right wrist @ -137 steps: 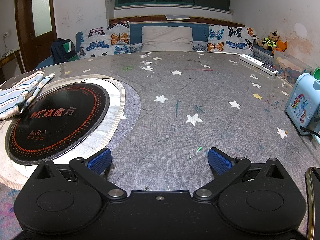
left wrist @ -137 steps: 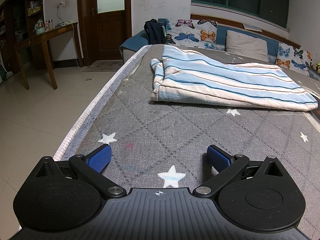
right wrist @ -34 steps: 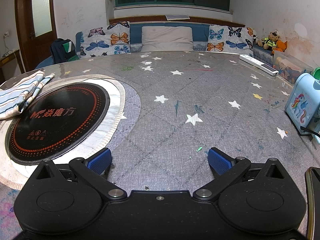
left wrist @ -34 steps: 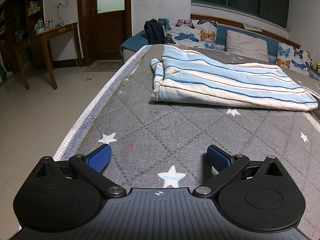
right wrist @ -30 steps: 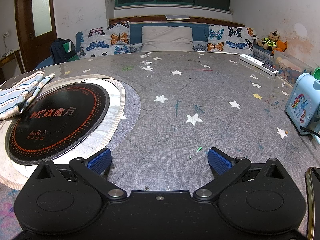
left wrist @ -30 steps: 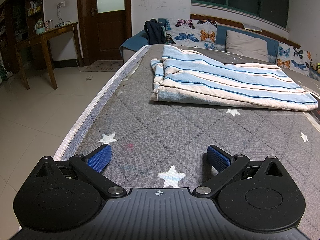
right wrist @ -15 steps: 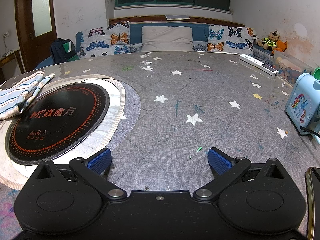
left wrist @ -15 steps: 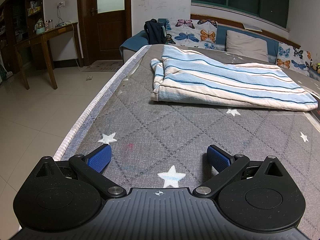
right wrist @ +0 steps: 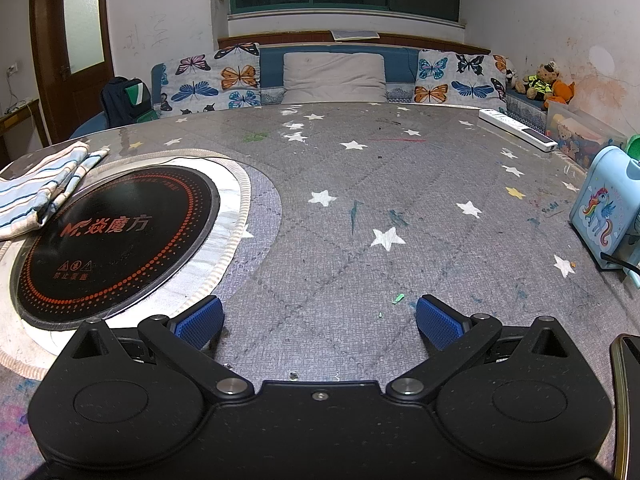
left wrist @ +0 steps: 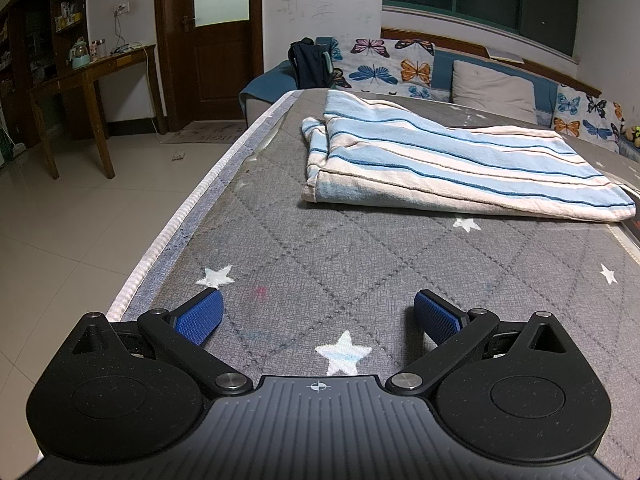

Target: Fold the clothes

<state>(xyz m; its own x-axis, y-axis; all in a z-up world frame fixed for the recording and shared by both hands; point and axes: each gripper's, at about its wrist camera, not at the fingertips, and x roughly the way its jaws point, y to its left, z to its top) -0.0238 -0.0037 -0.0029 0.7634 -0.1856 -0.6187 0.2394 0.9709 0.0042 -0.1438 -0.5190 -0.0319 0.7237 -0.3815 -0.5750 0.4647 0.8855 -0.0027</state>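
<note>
Left wrist view shows the left hand-held gripper [left wrist: 316, 312] spread wide, empty, over the desk [left wrist: 360, 256]. A folded striped garment [left wrist: 452, 164] lies well ahead. The right hand-held gripper [right wrist: 318, 316] is likewise spread and empty.

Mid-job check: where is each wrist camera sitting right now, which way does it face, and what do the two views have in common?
Left wrist: low over the table's left edge, facing along it toward the striped cloth; the open left gripper shows.
Right wrist: low over the table's near side, facing across it toward the sofa, with the cooktop at left; the open right gripper shows.
Shared: the table, the cloth, the sofa. No hand shows in either.
</note>
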